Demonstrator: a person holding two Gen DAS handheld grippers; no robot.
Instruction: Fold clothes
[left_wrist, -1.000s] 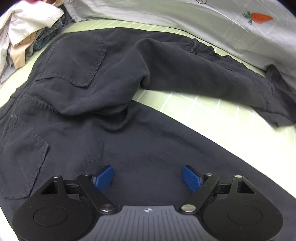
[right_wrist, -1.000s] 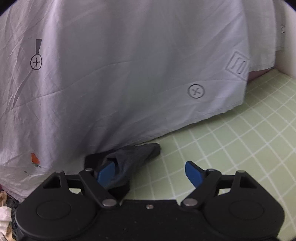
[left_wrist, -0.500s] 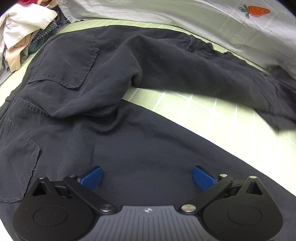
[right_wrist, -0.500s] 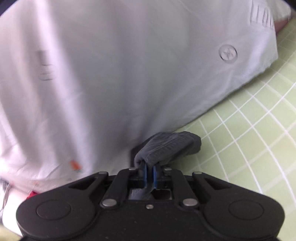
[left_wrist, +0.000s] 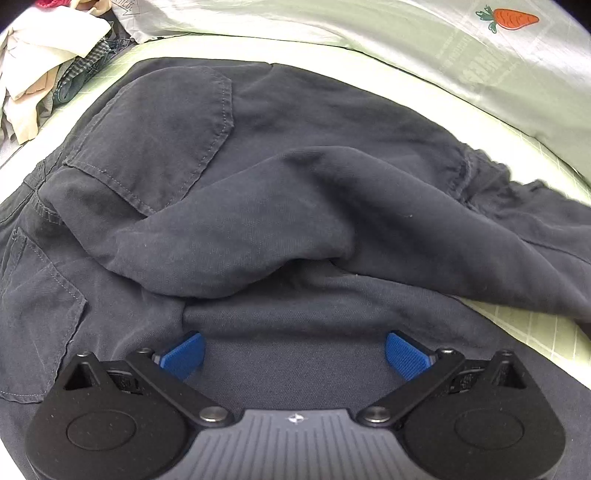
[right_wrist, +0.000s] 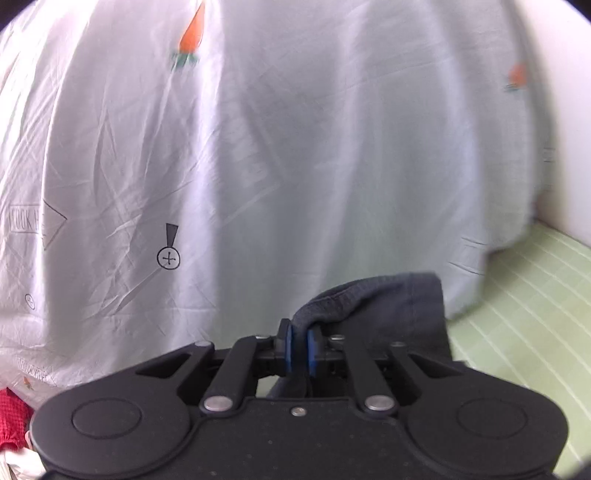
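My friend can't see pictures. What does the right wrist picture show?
The right gripper is shut on a dark trouser cuff. Behind hangs a white sheet printed with carrots, and a green mat lies at right.

We see a pale sheet printed with carrots (left_wrist: 424, 51) draped along twelve o'clock, over a green gridded mat (left_wrist: 532, 325). At ten o'clock lies a heap of cream and plaid laundry (left_wrist: 44, 70). A red cloth (right_wrist: 11, 424) sits at eight o'clock.
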